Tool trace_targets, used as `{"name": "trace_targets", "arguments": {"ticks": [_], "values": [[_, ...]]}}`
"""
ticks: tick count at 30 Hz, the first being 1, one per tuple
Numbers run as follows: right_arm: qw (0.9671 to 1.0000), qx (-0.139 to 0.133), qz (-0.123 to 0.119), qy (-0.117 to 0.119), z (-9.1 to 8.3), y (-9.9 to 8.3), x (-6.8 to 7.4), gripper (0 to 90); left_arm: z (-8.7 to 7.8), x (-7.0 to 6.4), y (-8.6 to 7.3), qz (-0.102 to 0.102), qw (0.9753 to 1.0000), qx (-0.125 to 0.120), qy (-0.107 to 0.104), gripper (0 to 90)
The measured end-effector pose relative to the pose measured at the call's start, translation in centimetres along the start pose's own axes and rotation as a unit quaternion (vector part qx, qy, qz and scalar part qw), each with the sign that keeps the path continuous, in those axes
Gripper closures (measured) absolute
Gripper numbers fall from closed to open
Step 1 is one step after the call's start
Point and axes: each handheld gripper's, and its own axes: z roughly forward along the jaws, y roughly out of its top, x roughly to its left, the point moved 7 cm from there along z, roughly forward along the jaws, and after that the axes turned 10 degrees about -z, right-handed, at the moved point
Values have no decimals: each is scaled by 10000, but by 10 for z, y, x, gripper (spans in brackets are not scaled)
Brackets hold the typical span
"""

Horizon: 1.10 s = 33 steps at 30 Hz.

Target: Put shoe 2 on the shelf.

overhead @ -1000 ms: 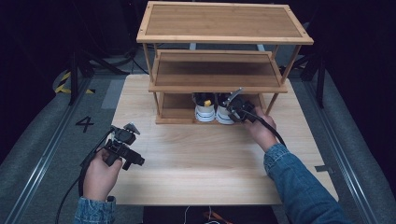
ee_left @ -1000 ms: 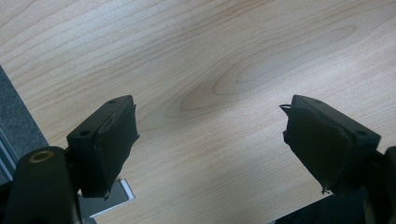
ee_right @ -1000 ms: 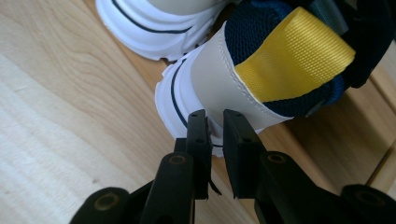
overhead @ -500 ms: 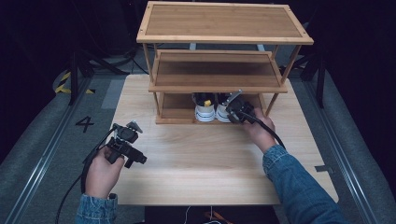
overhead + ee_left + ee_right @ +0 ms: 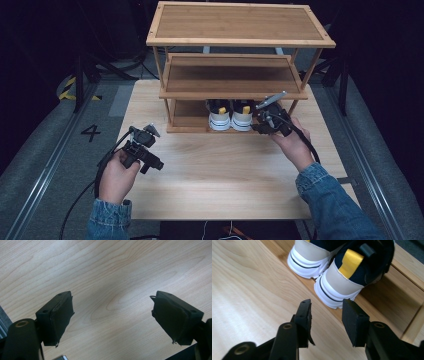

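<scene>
A pair of navy shoes with white soles and yellow heel tabs stands on the bottom shelf of a wooden rack (image 5: 235, 87), heels toward me: the left shoe (image 5: 219, 115) and the right shoe (image 5: 242, 116). My right gripper (image 5: 258, 128) hovers just right of the right shoe's heel (image 5: 338, 282). Its jaws stand open with nothing between them, a little short of the white sole. My left gripper (image 5: 154, 165) is held over the table's left part, wide open above bare wood (image 5: 112, 302).
The three-tier rack takes up the back half of the light wooden table (image 5: 225, 175). Its upper shelves (image 5: 232, 75) overhang the shoes. A grey floor with a painted 4 (image 5: 91, 132) lies at the left. Cables trail from both grippers.
The right gripper has drawn slightly back and down from the right shoe's heel. The left gripper has drifted a little toward the table's middle.
</scene>
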Motion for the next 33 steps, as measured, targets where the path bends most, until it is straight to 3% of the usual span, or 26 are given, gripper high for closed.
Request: {"name": "trace_targets", "arguments": {"ticks": [5, 12, 16, 20, 26, 29, 33], "values": [[9998, -100, 152, 56, -22, -10, 1, 558, -2, -7, 6, 128, 9998, -73, -101, 168], [9994, -129, 296, 108, -42, -27, -3, 521, -2, -6, 9, 243, 9996, -142, -14, 174], [9990, -152, 423, 70, -58, -41, -6, 502, -4, -6, 11, 138, 9996, -236, 28, 169], [9973, -77, 719, 123, -71, -58, -11, 441, -4, -4, 11, 57, 9997, -230, 27, 170], [9956, 45, 908, -239, -84, -87, -23, 461, -3, 0, 12, 32, 9996, -261, 50, 171], [9932, 88, 1154, -152, -86, -104, -29, 457, -3, 4, 11, -10, 9997, -248, 90, 170], [9920, 260, 1232, -65, -87, -122, -35, 464, -4, 9, 11, 35, 9995, -309, 60, 173]]}}
